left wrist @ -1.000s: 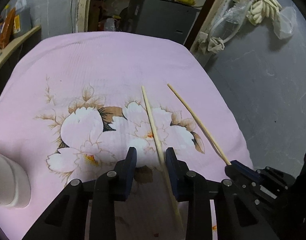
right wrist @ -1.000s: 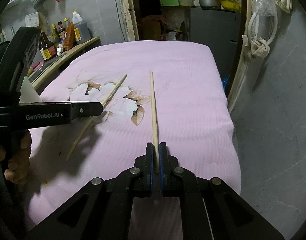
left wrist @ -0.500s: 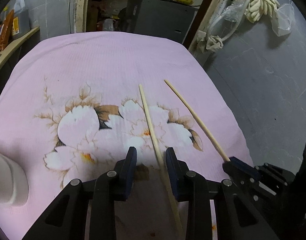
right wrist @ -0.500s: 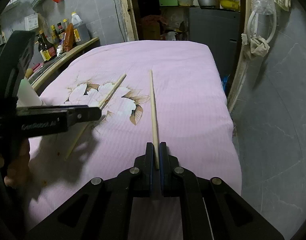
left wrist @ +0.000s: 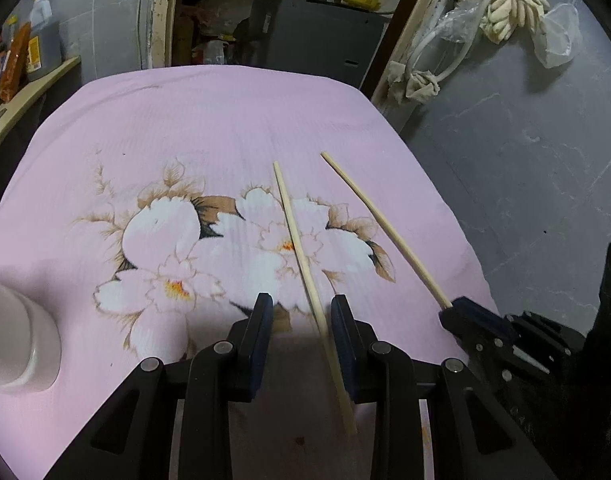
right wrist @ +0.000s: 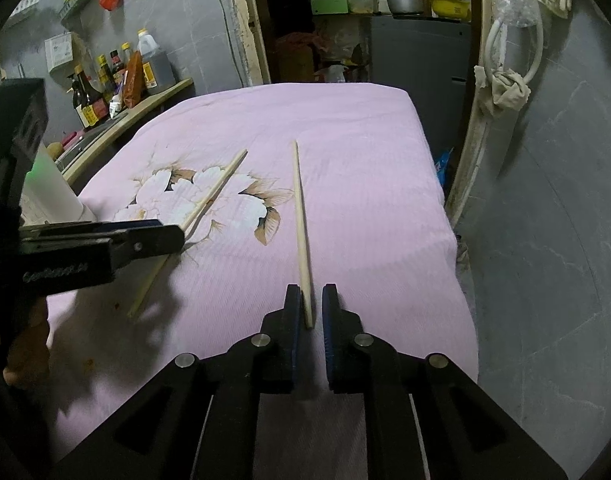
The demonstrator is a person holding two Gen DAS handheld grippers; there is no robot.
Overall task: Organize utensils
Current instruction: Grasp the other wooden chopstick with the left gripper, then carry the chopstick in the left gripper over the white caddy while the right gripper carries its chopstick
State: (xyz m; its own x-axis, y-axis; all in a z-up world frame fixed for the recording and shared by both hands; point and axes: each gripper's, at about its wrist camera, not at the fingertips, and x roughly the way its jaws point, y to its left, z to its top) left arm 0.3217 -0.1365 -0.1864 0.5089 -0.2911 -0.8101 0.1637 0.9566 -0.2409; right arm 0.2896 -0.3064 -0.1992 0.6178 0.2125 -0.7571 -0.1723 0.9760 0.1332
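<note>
Two wooden chopsticks lie on a pink floral cloth (left wrist: pixel 209 128). The left chopstick (left wrist: pixel 305 264) runs between the fingers of my left gripper (left wrist: pixel 301 304), which is open around it. The right chopstick (left wrist: pixel 381 224) lies further right; in the right wrist view it (right wrist: pixel 301 224) lies with its near end between the parted fingers of my right gripper (right wrist: pixel 308 296), which is open. The right gripper also shows in the left wrist view (left wrist: pixel 465 316). The left gripper (right wrist: pixel 161 236) hovers over the left chopstick (right wrist: pixel 201 212) in the right wrist view.
A white cylindrical holder (left wrist: pixel 13 344) stands at the left on the cloth and also shows in the right wrist view (right wrist: pixel 53 196). A shelf with bottles (right wrist: pixel 117 76) runs along the left wall. The grey wall (right wrist: pixel 545 200) is close on the right.
My right gripper has opened and let go of the right chopstick, which now lies on the cloth. My left gripper has stayed open over the left chopstick.
</note>
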